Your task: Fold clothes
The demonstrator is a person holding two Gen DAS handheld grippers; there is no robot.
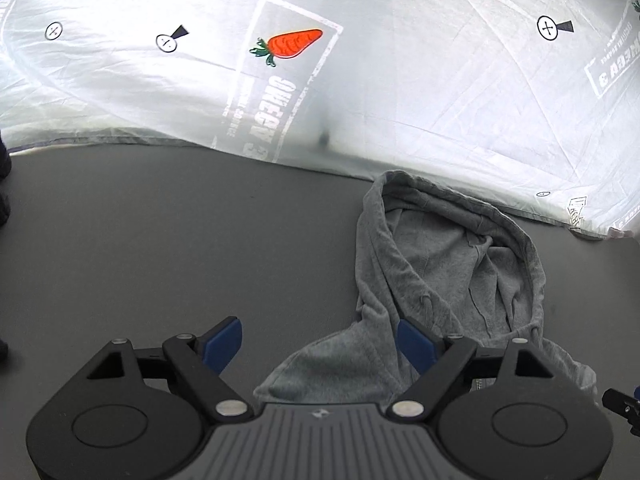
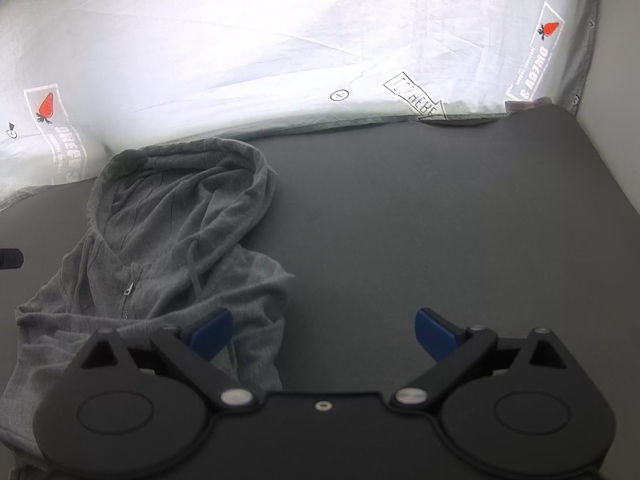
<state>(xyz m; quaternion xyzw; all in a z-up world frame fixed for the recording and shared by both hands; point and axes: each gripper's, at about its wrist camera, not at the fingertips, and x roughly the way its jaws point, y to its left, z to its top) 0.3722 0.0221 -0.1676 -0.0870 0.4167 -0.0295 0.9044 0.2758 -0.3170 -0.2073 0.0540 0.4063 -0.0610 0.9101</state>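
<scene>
Grey cotton zip hoodie (image 2: pixel 160 240) lay rumpled on dark matte table (image 2: pixel 400 220), hood toward twelve o'clock. Left gripper (image 1: pixel 320 344) and right gripper (image 2: pixel 324 332) both released, empty. Folded narrow or merely bunched: couldn't tell.

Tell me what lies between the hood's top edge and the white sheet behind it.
Only bare dark tabletop: in the right wrist view a thin strip of it separates the grey hoodie from the white printed sheet.

my right gripper (image 2: pixel 323 332) hung spread wide over the dark table (image 2: pixel 440 220), its left pad (image 2: pixel 210 334) above the grey zip hoodie (image 2: pixel 172 240), hood toward the white sheet (image 2: pixel 280 40).
</scene>
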